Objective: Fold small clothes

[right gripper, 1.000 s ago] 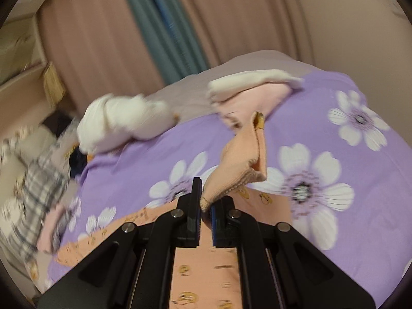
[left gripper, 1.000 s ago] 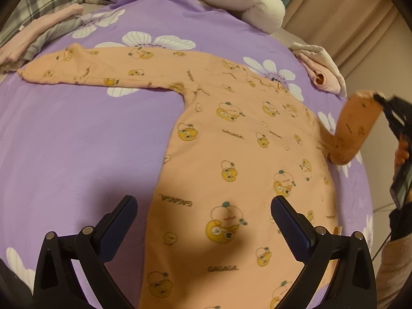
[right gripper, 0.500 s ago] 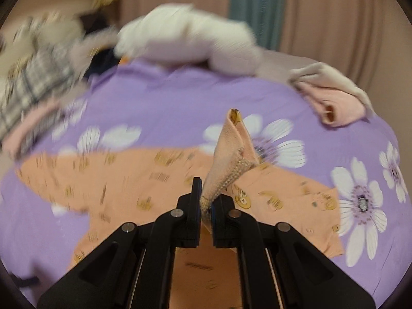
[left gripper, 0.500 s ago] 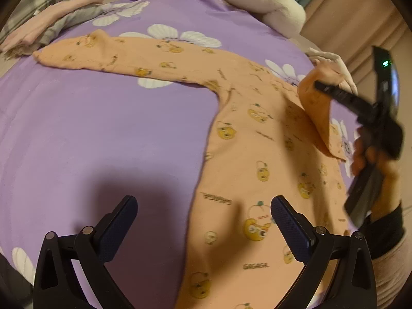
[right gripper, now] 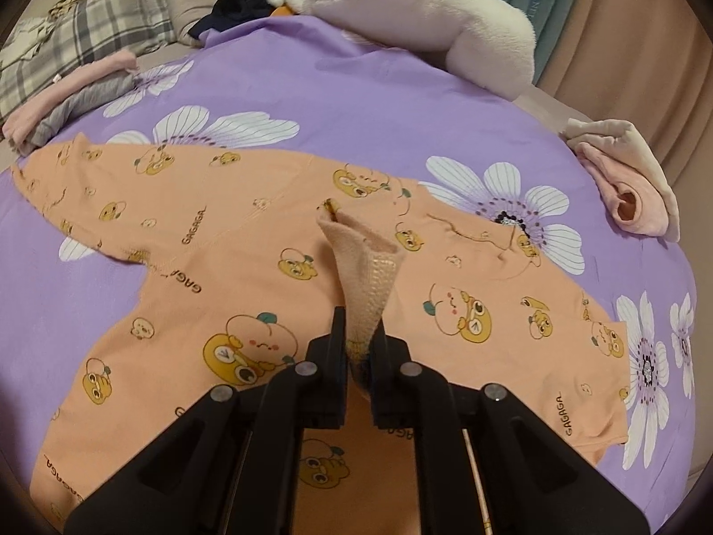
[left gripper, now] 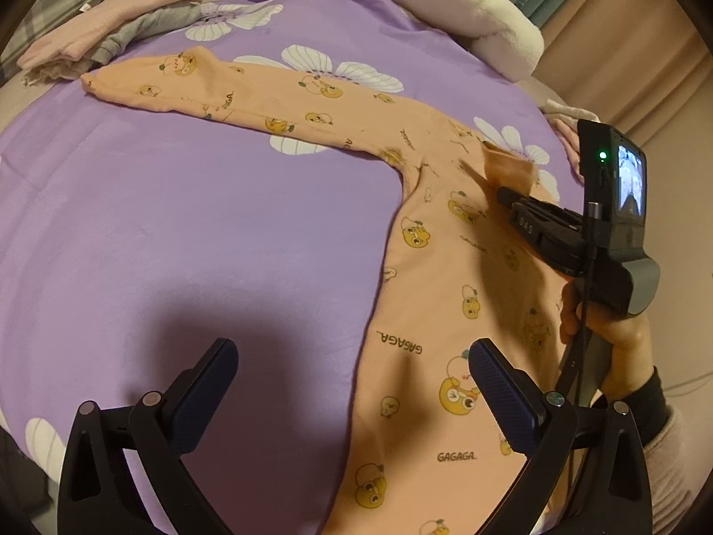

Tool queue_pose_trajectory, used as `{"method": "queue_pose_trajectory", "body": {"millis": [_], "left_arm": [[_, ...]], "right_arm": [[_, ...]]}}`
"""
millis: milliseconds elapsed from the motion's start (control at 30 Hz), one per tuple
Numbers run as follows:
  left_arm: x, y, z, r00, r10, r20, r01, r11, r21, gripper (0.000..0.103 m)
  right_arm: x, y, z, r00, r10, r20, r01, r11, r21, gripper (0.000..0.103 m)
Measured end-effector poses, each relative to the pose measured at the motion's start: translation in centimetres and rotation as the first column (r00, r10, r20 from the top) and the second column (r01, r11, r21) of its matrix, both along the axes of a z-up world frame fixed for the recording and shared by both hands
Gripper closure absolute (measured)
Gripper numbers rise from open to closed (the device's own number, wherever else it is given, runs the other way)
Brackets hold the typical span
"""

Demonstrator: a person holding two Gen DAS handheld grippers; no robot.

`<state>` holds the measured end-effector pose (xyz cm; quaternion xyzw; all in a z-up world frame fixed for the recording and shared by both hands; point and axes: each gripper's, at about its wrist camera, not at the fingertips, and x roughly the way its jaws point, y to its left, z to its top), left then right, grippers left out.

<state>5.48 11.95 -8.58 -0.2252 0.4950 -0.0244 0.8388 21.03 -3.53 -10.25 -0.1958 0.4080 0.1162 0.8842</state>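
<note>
An orange long-sleeved baby top [left gripper: 445, 276] with cartoon prints lies flat on the purple flowered bedspread [left gripper: 200, 223]. Its left sleeve [left gripper: 231, 89] stretches out to the far left. My right gripper [right gripper: 358, 347] is shut on the cuff of the right sleeve [right gripper: 365, 276] and holds it folded over the chest; it also shows in the left wrist view [left gripper: 512, 196]. My left gripper [left gripper: 352, 374] is open and empty, hovering above the top's left lower edge.
A white plush blanket [right gripper: 423, 13] lies at the far edge. Folded pink and grey clothes [left gripper: 111, 26] sit at far left, a pink and cream bundle [right gripper: 624, 178] at far right. A plaid pillow [right gripper: 80, 31] lies behind.
My right gripper has carried the right sleeve cuff from the outer right inward over the chest and lower. The left gripper stayed open and drifted left relative to the garment.
</note>
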Motion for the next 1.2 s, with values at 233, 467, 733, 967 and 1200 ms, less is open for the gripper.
{"method": "queue_pose_trajectory", "body": {"millis": [233,467,733,967,1200], "left_arm": [[-0.3,0.4,0.3,1.000,0.000,0.005,0.000,1.000,-0.004,0.001],[0.0,0.5,0.2,1.000,-0.003,0.000,0.003,1.000,-0.020,0.001],[0.9,0.7,0.9,1.000,-0.012,0.029,0.013,0.999,-0.040,0.001],[4.7,-1.4,2.4,0.994,-0.070,0.083,0.079,0.991,-0.109,0.001],[12.0,-6.5,4.0,0.966,-0.196,0.166,0.238,0.926,-0.292,0.001]], "right_arm": [[-0.3,1.5,-1.1,0.997,0.045,-0.068,-0.048,0.998,-0.040,0.083],[-2.1,3.1,0.2,0.987,0.158,-0.038,-0.159,0.987,-0.013,0.050],[-5.9,-4.2,4.0,0.992,0.123,0.015,-0.122,0.942,0.314,0.036],[-8.6,-14.3,1.8,0.985,-0.102,-0.139,0.164,0.806,0.569,0.035],[-12.9,-18.9,1.3,0.969,-0.194,-0.151,0.242,0.659,0.712,0.035]]}}
